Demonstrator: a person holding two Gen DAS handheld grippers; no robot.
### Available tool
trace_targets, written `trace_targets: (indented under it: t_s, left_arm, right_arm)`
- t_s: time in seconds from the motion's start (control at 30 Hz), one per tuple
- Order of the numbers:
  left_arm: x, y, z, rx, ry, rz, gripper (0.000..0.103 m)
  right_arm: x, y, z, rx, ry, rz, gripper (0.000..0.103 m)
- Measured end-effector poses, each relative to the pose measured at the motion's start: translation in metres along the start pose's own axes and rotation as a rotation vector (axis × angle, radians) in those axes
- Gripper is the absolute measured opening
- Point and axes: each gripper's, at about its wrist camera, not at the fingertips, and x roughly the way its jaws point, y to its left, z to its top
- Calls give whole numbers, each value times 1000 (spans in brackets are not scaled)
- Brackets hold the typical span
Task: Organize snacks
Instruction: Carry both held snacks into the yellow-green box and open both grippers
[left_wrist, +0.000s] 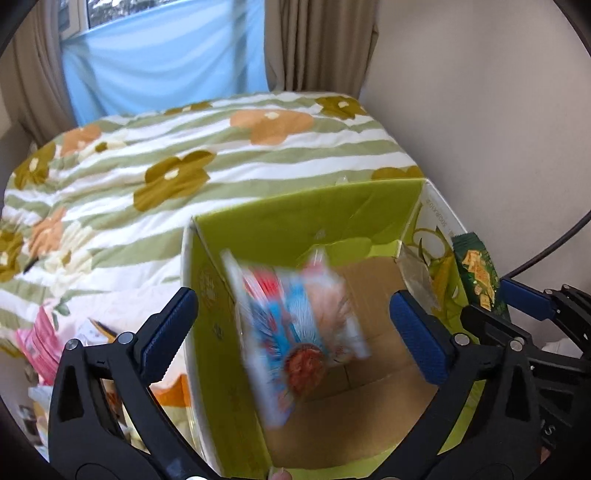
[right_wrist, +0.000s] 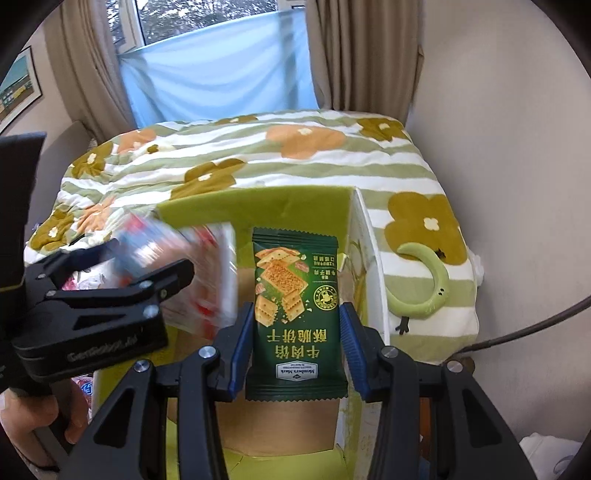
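Note:
A green cardboard box (left_wrist: 314, 210) with a brown floor stands open-topped on the bed. My left gripper (left_wrist: 291, 306) hangs over it, jaws wide open. A blurred blue-and-red snack packet (left_wrist: 295, 325) is between the jaws over the box's inside, and neither pad touches it. From the right wrist the same packet (right_wrist: 199, 273) is a blur at the box's (right_wrist: 258, 203) left wall. My right gripper (right_wrist: 295, 314) is shut on a dark green cracker packet (right_wrist: 295, 306), held upright above the box. That packet (left_wrist: 478, 277) also shows at the box's right edge.
The box rests on a flower-striped quilt (left_wrist: 221, 155). A green crescent-shaped thing (right_wrist: 424, 284) lies on the quilt right of the box. Pink packets (left_wrist: 37, 339) are heaped at the left. A wall (left_wrist: 498, 129) stands close on the right, with a dark cable (right_wrist: 517, 336). A hand (right_wrist: 33, 417) holds the left gripper.

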Motion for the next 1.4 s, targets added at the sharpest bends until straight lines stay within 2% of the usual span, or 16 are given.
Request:
trace_targets:
  t_s: [0.3,0.47,0.63,0.77,0.83,0.87,0.9,1.17,1.4]
  left_arm:
    - [-7,12,-5,20,49,5,102]
    - [-19,20,-19,13,73,21,102]
    - [-24,31,-31,1,84,40,102]
    - [-22,43,-32,-14,93,45,102]
    - [-20,48,-31,-24,99,47,102]
    - [-19,49,-31,-26,101,49,102]
    - [-18,52,-32,-29,104,53,102]
    - [-16,57,-33,-35,104,60,102]
    - [-37,46,-24,-18,46,73,102]
  right_arm:
    - [-2,-2,2,43,19,36,42]
    - [1,6,4,10,35,47,42]
    - [26,8,12,18,76,76,42]
    - [50,10,23,28,72,93,42]
    - [63,12,28,23,95,112,57]
    - [66,14,28,21,103,122,84]
    - [68,15,28,17,103,126,103]
    - [58,15,16,0,77,116,103]
    - [25,13,16,0,27,88,103]
